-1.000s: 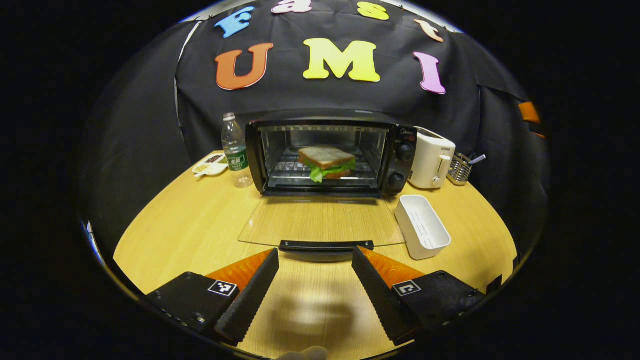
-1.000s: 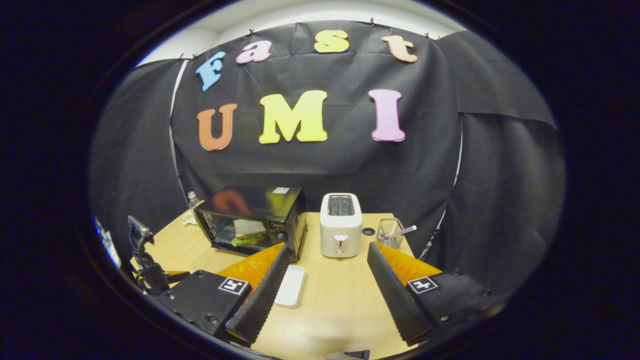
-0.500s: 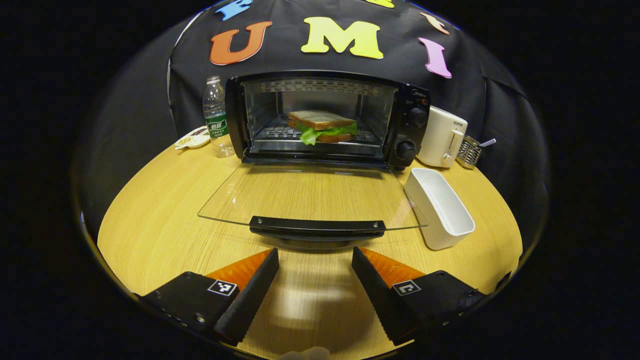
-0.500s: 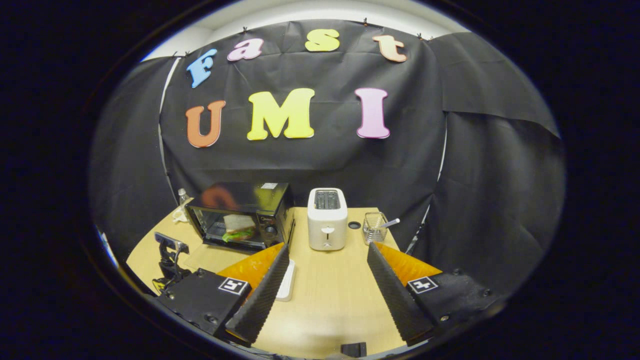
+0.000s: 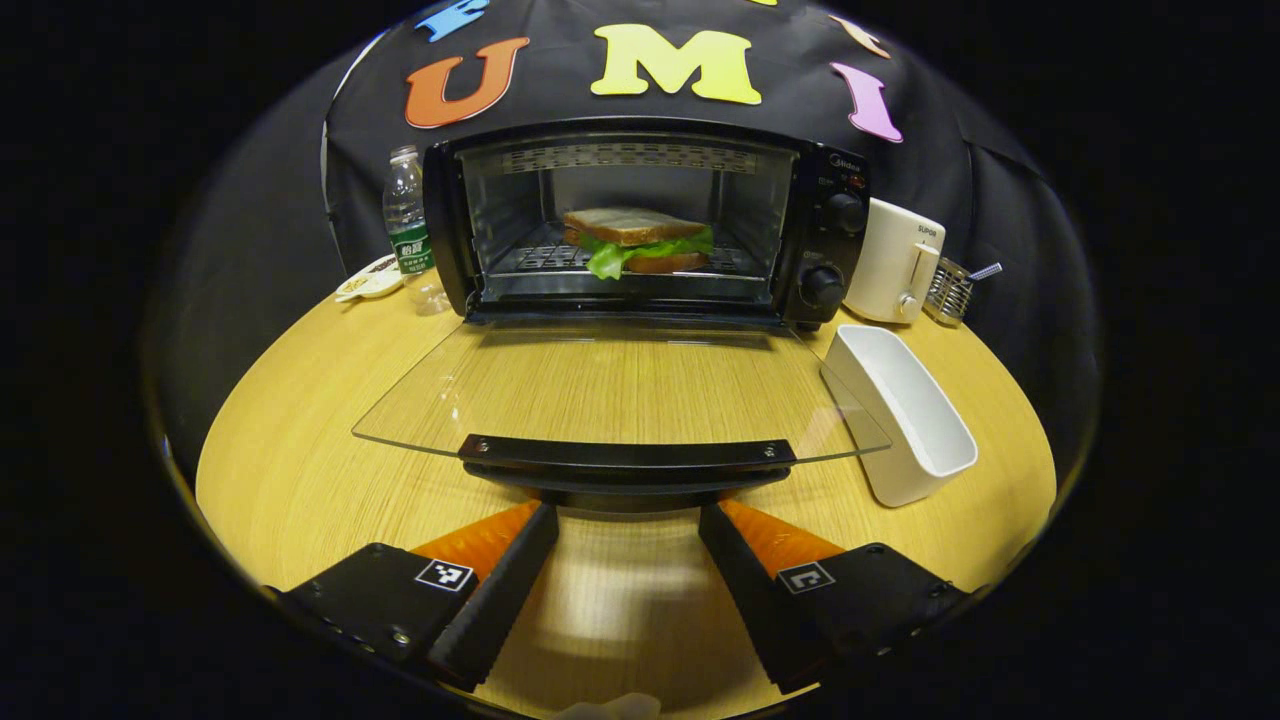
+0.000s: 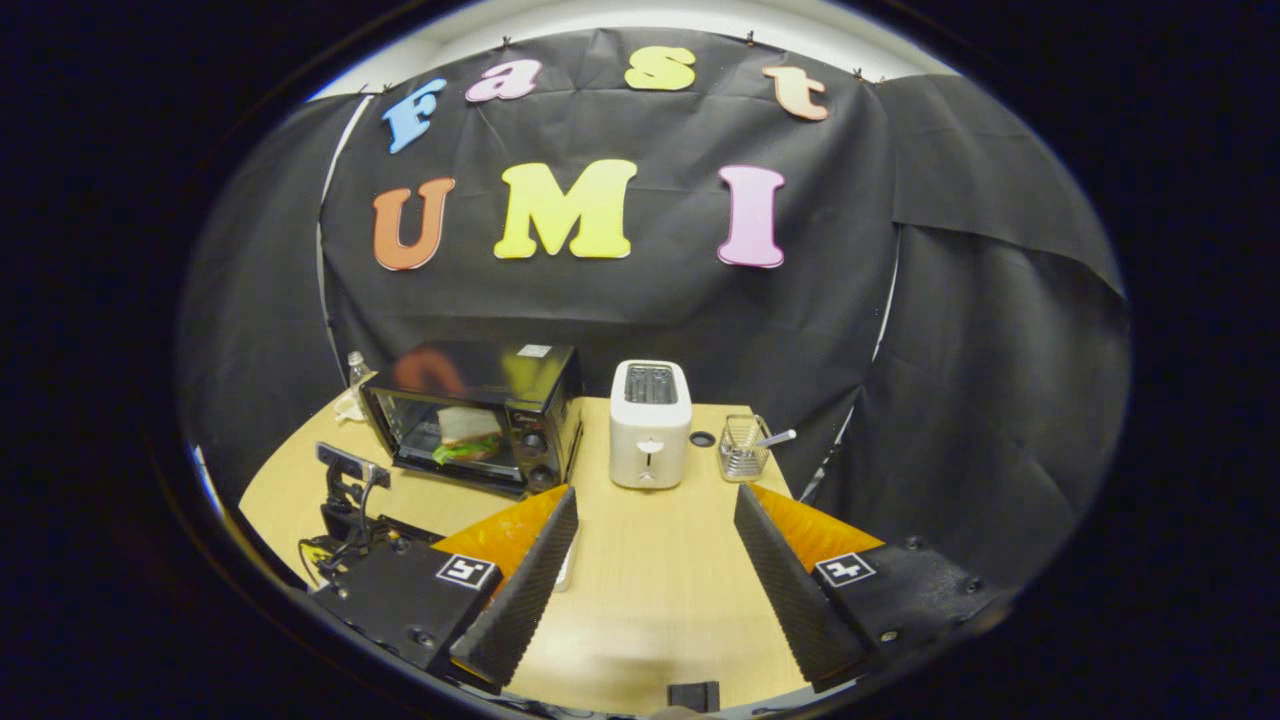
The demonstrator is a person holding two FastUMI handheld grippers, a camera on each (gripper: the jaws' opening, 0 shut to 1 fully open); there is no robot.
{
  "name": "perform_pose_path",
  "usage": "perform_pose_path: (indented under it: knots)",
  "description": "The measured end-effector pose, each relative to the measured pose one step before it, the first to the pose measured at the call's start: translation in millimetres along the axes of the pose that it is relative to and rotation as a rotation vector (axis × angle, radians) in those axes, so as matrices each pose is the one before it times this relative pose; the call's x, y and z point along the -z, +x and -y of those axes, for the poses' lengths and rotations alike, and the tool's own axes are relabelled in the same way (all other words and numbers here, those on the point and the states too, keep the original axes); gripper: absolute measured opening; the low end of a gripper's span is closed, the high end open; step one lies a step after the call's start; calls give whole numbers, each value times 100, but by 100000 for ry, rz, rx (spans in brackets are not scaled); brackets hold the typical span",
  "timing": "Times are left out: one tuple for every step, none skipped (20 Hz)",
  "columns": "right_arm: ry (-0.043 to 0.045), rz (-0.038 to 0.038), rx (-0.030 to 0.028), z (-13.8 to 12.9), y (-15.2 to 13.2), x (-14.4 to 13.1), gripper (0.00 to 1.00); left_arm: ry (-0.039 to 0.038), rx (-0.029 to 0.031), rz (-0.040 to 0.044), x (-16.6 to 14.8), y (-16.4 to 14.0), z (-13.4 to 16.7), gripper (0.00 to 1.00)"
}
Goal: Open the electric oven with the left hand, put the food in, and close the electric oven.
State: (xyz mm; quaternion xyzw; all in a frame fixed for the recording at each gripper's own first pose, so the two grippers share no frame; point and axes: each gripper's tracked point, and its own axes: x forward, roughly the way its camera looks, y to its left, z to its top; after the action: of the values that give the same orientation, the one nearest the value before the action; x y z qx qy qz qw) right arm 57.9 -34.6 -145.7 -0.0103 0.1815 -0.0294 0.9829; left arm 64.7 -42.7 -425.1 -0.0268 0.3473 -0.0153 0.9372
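Note:
The black electric oven (image 5: pixel 640 225) stands at the back of the wooden table with its glass door (image 5: pixel 620 385) folded down flat. A sandwich (image 5: pixel 637 240) with lettuce lies on the rack inside. The door's black handle (image 5: pixel 627 455) runs just beyond my left gripper (image 5: pixel 628 520), which is open, its fingertips right under the handle and nothing between them. In the right gripper view the oven (image 6: pixel 475 415) and sandwich (image 6: pixel 463 435) sit at the left, and my right gripper (image 6: pixel 655 505) hangs open above the table. The left gripper's body (image 6: pixel 345 495) appears at the lower left there.
An empty white rectangular dish (image 5: pixel 905 410) lies right of the door. A white toaster (image 5: pixel 893 260) and a wire holder (image 5: pixel 950 290) stand at the back right. A water bottle (image 5: pixel 408 230) and a small snack plate (image 5: pixel 368 280) are left of the oven.
My left gripper has moved forward and down toward the open door, so the handle now sits right at its fingertips. The right gripper has drifted slightly; the oven door stays flat.

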Motion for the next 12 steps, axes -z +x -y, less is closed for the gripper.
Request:
perform_pose_path:
  knots:
    - [-139,-270,-152,-33,96,65,100,-206,151,82,-103,-60,-79,94]
    - [68,-412,9,29,100,63,100,97,-284,-9,-48,-20,-151,95]
    - [171,-135,6,52,202,-11,100,-195,57,-324,3,47,-76,95]
    - [318,-202,119,78,135,-12,100,-491,134,-590,-58,6,-11,96]
    - [265,-203,-255,-58,57,71,90,-684,7,-298,-67,-64,54,97]
    - [33,-133,-216,-99,66,14,100,-842,584,-114,-197,-108,133,97]
    - [-12,-196,-322,-32,171,39,100,-323,378,78,-313,-114,138,97]
    - [-88,-148,-231,-9,20,-12,100,-919,407,214,-331,-294,84,100]
    - [-114,-43,-177,-54,155,13,100,-1152,541,1095,-589,-271,146,95]
    - [10,-288,-148,90,160,-2,100,-592,451,1328,-695,-161,165,94]
    - [287,-484,-49,-8,48,151,100,-238,17,1159,-723,-199,37,94]
    - [338,-534,-484,-102,103,55,100,-121,341,1196,-783,-226,12,94]
